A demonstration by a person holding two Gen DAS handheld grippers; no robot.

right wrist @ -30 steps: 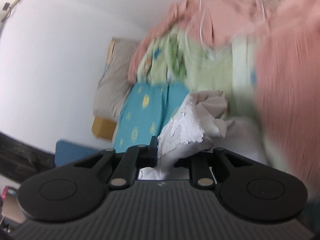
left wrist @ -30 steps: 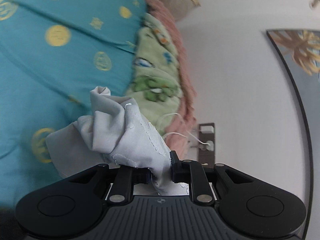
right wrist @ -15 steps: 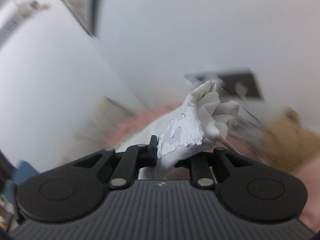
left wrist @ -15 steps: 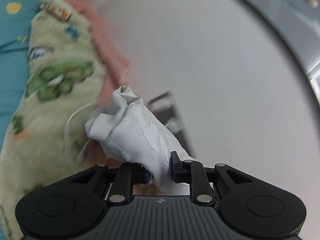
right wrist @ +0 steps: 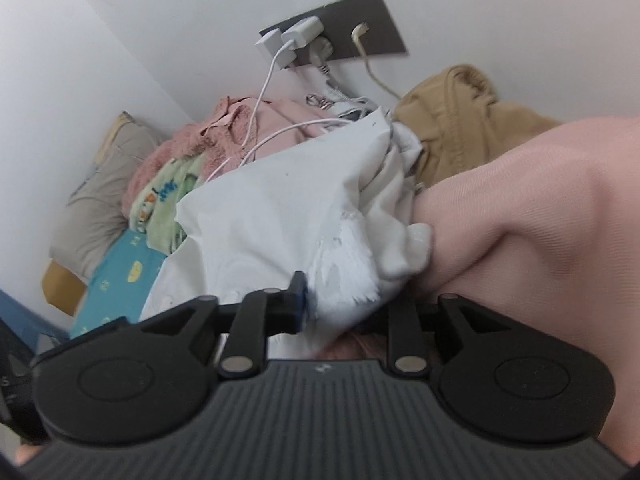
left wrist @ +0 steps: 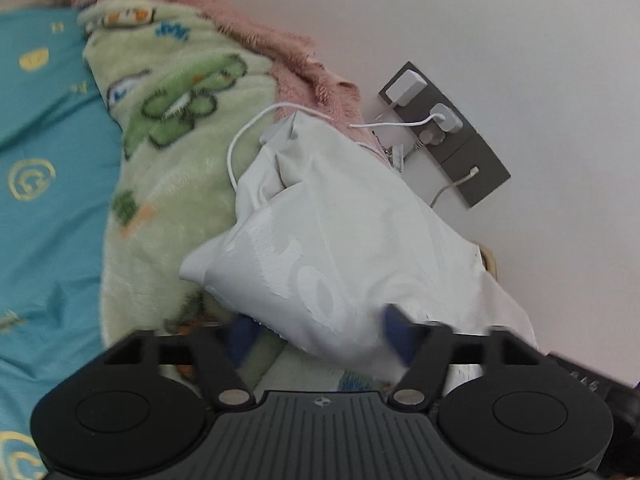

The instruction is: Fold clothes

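Observation:
The white garment [left wrist: 340, 220] lies bunched on the green cartoon blanket [left wrist: 180, 120] by the wall. My left gripper [left wrist: 316, 334] sits at its near edge; its jaws are opening wide, the blurred blue pads [left wrist: 394, 332] stand off the cloth, and a fold lies loose between them. In the right wrist view the same garment [right wrist: 272, 208] spreads ahead, with a crumpled corner and flaking print between the fingers. My right gripper [right wrist: 340, 312] is opening too. Its left pad [right wrist: 298, 300] is just beside the cloth, and the right pad is hidden behind the fabric.
A pink cloth mound [right wrist: 540, 220] crowds the right gripper's right side, with a tan garment [right wrist: 460, 112] behind it. White charger cables [left wrist: 236, 140] run from the wall socket [left wrist: 444, 132] across the blankets. A teal sheet [left wrist: 52, 200] lies left, a grey pillow [right wrist: 100, 192] beyond.
Both grippers swung down toward the bedding by the wall, carrying the white garment. Their jaws, clamped on it before, have spread, and the garment now rests on the blankets.

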